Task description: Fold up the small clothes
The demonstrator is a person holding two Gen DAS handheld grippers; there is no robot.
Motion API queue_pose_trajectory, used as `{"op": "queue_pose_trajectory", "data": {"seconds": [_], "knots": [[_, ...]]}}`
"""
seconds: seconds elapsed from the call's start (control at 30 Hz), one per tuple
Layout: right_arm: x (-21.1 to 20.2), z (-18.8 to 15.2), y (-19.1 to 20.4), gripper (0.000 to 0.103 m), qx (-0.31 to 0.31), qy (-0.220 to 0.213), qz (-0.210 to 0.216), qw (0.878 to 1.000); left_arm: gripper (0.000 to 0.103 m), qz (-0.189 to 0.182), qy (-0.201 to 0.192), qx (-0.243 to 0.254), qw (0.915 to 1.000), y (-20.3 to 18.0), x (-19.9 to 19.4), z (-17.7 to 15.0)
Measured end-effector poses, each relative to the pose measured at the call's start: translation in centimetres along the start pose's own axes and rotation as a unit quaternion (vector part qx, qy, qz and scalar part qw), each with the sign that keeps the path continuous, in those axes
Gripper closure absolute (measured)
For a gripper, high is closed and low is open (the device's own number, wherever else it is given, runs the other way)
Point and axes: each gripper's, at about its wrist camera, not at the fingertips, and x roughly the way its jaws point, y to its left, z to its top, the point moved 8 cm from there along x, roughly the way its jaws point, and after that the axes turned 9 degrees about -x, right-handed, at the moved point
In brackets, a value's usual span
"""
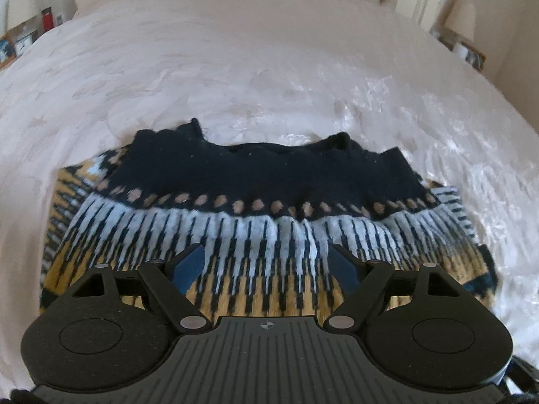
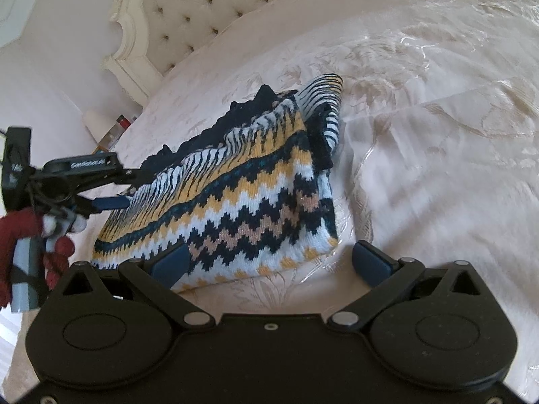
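Two grippers wide at folded sweater

Bed (image 1: pixel 269 50) w/ cream cover carries patterned sweater (image 1: pixel 252 208), folded. Left gripper (image 1: pixel 267 264) spread wide above sweater's near edge; right gripper (image 2: pixel 271 264) spread wide at sweater's corner, holding nothing.

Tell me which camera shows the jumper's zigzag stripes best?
The right wrist view. There the jumper lies folded on the bed and its zigzag bands face the camera, just ahead of the open right gripper. The left wrist view shows mostly the dark collar end and the streaky white and yellow part, with the zigzags hidden.
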Motion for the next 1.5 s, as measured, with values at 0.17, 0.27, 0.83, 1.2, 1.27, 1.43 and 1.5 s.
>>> {"op": "queue_pose_trajectory", "data": {"seconds": [0.17, 0.27, 0.83, 1.2, 1.27, 1.43, 1.5], "knots": [[0.0, 0.0, 0.0, 0.0, 0.0, -0.002, 0.002, 1.0, 0.024, 0.011, 0.038, 0.022, 0.999, -0.3, 2.4, -0.6], [0.0, 0.0, -0.2, 0.0, 0.006, -0.006, 0.007, 1.0, 0.022, 0.021, 0.054, 0.04, 0.9975, -0.2, 3.7, -1.1], [1.4, 2.7, -2.9, 0.0, 0.116, -0.033, 0.058, 0.991, 0.014, 0.012, 0.055, 0.04, 0.9976, -0.4, 4.6, -1.3], [5.2, 6.8, -3.8, 0.0, 0.129, -0.029, 0.112, 0.985, 0.014, 0.006, 0.051, 0.034, 0.9981, -0.5, 4.5, -1.2], [6.0, 7.4, -3.9, 0.0, 0.137, -0.021, 0.116, 0.984, 0.014, 0.004, 0.05, 0.031, 0.9983, -0.6, 4.5, -1.2], [7.6, 8.1, -3.2, 0.0, 0.12, 0.016, 0.114, 0.986, 0.015, -0.03, 0.056, 0.006, 0.998, -0.1, 3.6, -0.7], [7.8, 8.2, -2.8, 0.001, 0.107, 0.025, 0.107, 0.988, 0.016, -0.057, 0.059, -0.013, 0.9966, 0.3, 2.4, -0.5]]}}
